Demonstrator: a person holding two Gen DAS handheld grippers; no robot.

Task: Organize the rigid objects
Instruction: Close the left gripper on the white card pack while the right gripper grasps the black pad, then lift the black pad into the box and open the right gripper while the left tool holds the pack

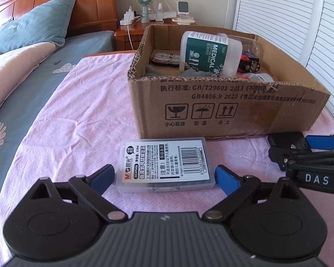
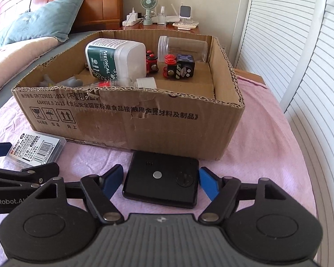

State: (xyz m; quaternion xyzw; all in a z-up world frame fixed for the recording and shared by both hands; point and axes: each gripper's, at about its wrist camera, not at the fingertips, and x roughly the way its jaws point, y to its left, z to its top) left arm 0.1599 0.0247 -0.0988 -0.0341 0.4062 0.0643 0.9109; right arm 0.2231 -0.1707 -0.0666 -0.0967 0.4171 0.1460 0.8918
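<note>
Left claw (image 1: 164,178) gapes around the clear case (image 1: 165,164), untouching; right claw (image 2: 159,181) brackets the black device (image 2: 162,182) before the cardboard box (image 2: 144,120), grasping nothing.

Left tool (image 1: 163,175) angled downward, blue pads spread wide and touching nothing, right tool (image 2: 159,181) angled downward beside it, pads partly apart, not visibly pressing anything

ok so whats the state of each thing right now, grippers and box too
left gripper: open, pads either side of the clear plastic case, not pressing
clear plastic case: closed, flat on the pink cloth
right gripper: open around the black device, small gaps at both pads
black device: flat on the cloth, outside the box
cardboard box: open-topped, partly filled
cotton swab tub: lying tilted in the box
clear jar: on its side, lidless
</note>
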